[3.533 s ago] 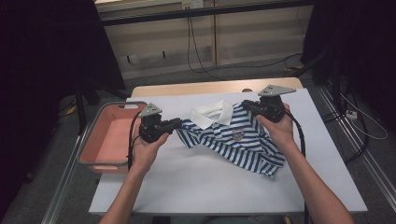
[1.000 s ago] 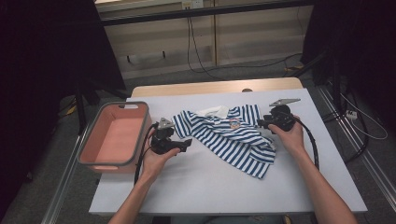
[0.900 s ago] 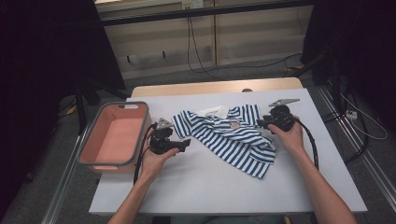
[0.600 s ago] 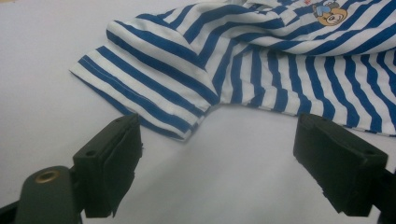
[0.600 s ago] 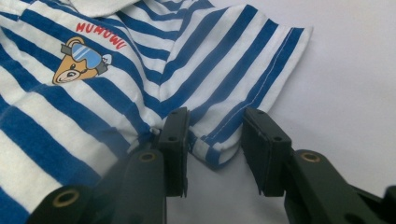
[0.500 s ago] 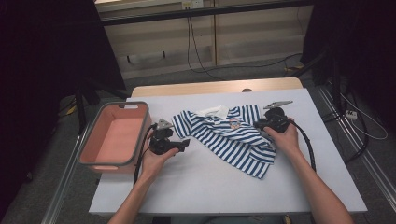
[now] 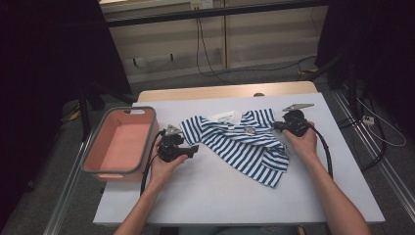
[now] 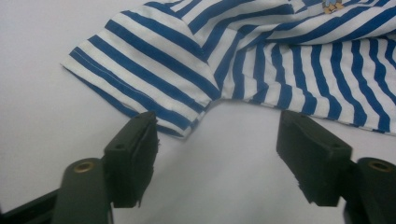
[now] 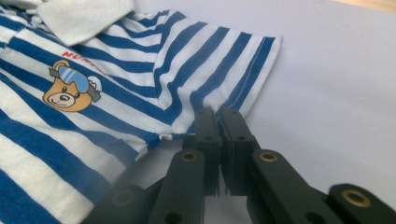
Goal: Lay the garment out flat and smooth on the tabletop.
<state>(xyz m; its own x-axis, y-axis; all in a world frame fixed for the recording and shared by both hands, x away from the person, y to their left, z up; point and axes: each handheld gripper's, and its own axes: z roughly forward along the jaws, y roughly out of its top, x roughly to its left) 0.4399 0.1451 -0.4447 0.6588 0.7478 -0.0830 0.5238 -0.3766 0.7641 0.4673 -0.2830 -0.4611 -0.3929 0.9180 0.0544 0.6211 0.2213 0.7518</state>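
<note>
Striped shirt point(image 7: 243, 143), blue and white with a white collar, lies spread and rumpled on the white table point(image 7: 210, 196), near its middle. Bear patch on the chest, seen in the right gripper view point(image 9: 70, 88) with red lettering above it.

Left gripper point(image 7: 192, 149) sits just off the shirt's left sleeve, resting low over the table. Left gripper view: 2 jaws stand wide apart, nothing between them; sleeve hem point(image 8: 135, 109) lies just ahead of the near jaw tip, bare table under the gap.

Right gripper point(image 7: 278, 126) is at the shirt's right sleeve. Right gripper view: jaws pressed together, tips at the lower corner of that sleeve point(image 9: 219, 74); cannot tell whether cloth is pinched between them.

Pink bin point(image 7: 98, 161) with grey rim stands at the table's left edge, near the left hand point(image 7: 164, 169), well apart from the shirt.
</note>
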